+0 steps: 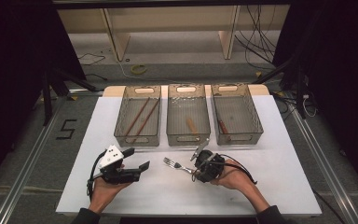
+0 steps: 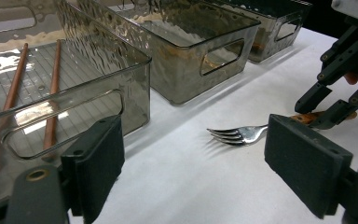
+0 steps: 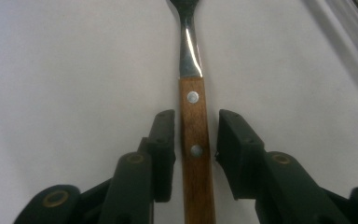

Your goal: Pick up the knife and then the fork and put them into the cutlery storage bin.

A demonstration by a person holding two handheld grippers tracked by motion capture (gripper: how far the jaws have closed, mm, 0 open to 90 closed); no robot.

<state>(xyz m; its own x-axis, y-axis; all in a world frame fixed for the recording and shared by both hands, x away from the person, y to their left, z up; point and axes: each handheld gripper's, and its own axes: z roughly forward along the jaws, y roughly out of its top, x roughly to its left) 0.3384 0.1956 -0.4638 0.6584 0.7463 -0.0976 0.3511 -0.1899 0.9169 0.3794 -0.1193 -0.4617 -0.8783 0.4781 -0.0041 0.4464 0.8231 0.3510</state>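
Your right gripper has its fingers narrow, straddling the wooden-handled steel fork with a slim gap on each side, not pressing yet. The fork lies flat on the white worktop, just before the middle smoky plastic bin. Your left gripper sits beside it, fingers wide, holding nothing.

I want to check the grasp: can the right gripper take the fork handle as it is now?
Probably yes: the right gripper has its jaws on both sides of the fork handle, small gaps remaining, nothing between.
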